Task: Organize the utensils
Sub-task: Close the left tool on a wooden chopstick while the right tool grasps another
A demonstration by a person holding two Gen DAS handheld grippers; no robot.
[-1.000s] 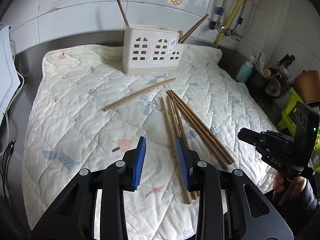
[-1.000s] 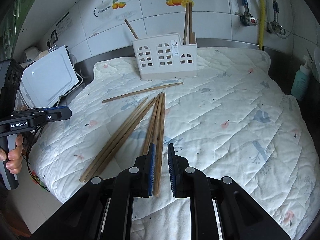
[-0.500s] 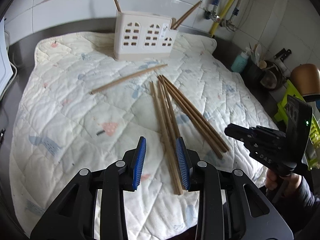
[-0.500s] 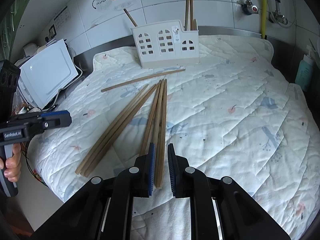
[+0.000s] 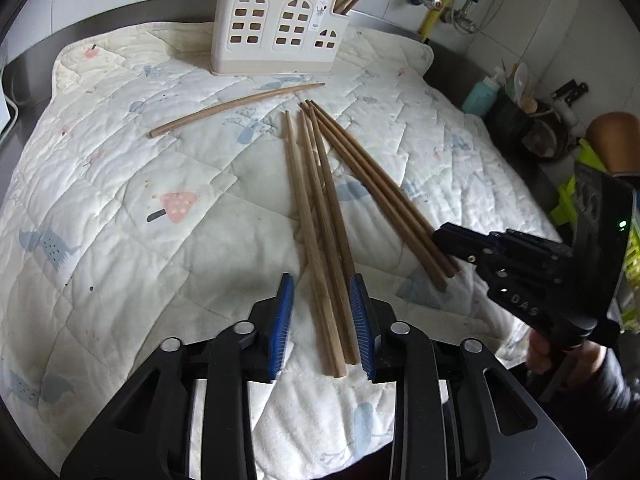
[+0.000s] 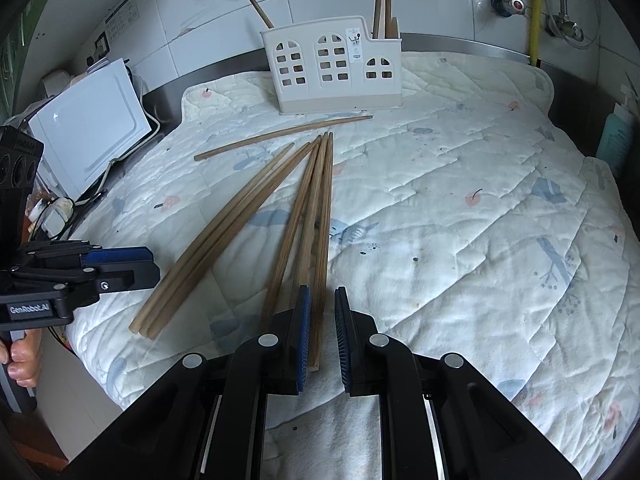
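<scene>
Quilted white padding (image 5: pixel 120 208) covers the steel bench, where a perforated plastic caddy (image 5: pixel 276 36) stands at the back near the tiled wall, a few sticks already upright inside. Wooden chopsticks (image 5: pixel 320 216) lie loose on the quilt in two fanned bundles, long axes running from the caddy toward the cameras, narrow tips converging at the far end; one stray chopstick (image 5: pixel 236 108) lies crosswise. Light, stiff and smooth, they would likely roll, so a pinch near the thick near ends looks safest. The left tool (image 5: pixel 322 320) is open, straddling three butt ends without gripping. The right tool (image 6: pixel 320 328) is narrowly open around one stick's end, not clamped.
</scene>
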